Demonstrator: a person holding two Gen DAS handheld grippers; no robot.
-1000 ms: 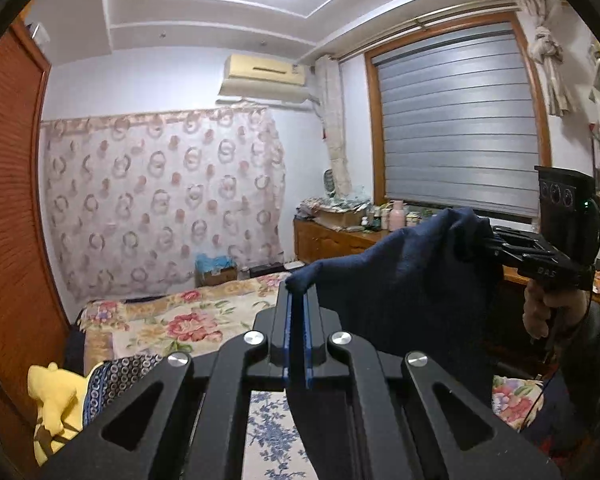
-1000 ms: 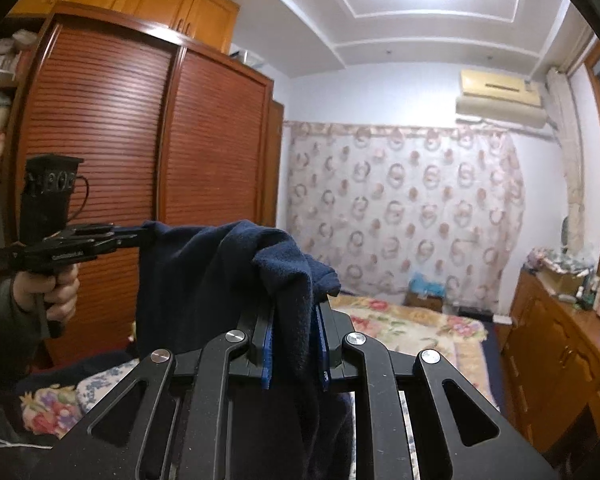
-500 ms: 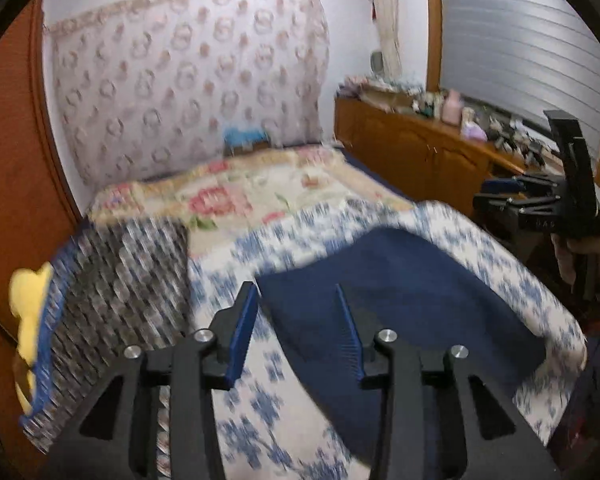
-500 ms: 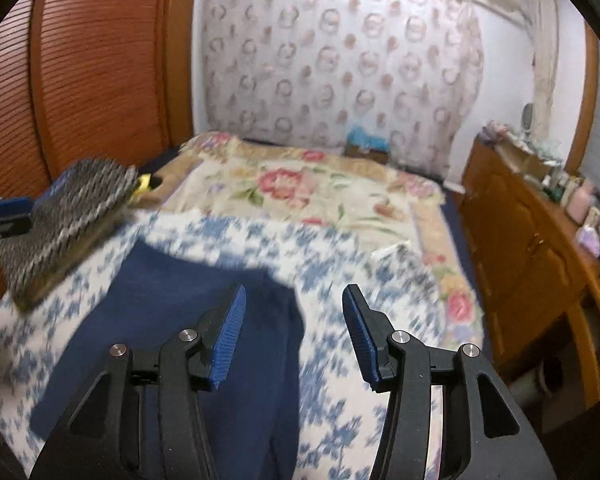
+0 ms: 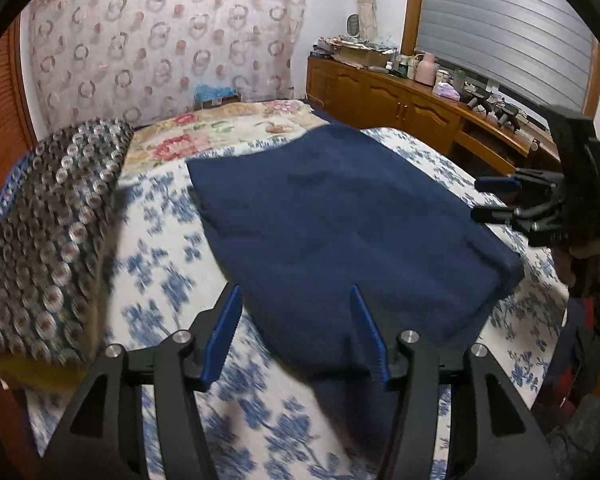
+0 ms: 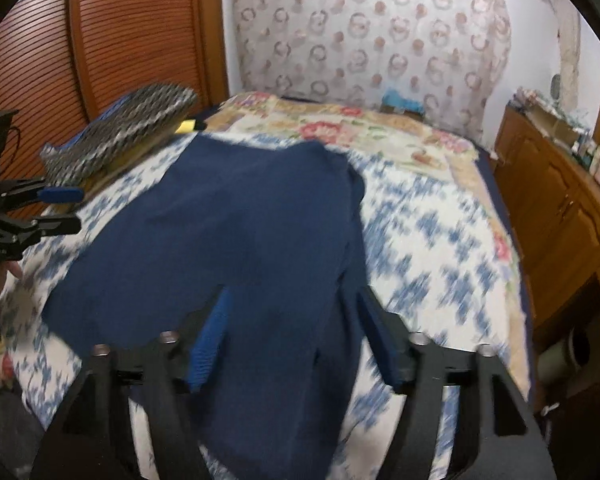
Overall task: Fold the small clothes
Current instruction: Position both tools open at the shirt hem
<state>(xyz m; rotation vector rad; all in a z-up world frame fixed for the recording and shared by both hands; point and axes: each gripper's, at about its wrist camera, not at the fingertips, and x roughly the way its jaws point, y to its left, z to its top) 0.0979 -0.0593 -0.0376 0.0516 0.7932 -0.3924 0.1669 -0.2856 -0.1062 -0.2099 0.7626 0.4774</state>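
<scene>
A dark navy fleece garment (image 5: pixel 340 224) lies spread flat on the bed, and it also shows in the right wrist view (image 6: pixel 236 248). My left gripper (image 5: pixel 296 330) is open and empty, just above the garment's near left edge. My right gripper (image 6: pixel 292 332) is open and empty over the garment's near right part. Each gripper shows in the other's view, the right one (image 5: pixel 496 200) at the right edge and the left one (image 6: pixel 60 208) at the left edge, both with jaws apart.
The bed has a blue-flowered white sheet (image 5: pixel 160 248) and a floral quilt (image 5: pixel 220 132) behind. A folded patterned blanket (image 5: pixel 48 216) lies at the bed's left side. A wooden dresser (image 5: pixel 400 104) runs along the right, and a wardrobe (image 6: pixel 100 40) stands at the left.
One second ago both grippers held the navy garment up in the air. They laid it on the bed and let go; both now stand open, closer over it.
</scene>
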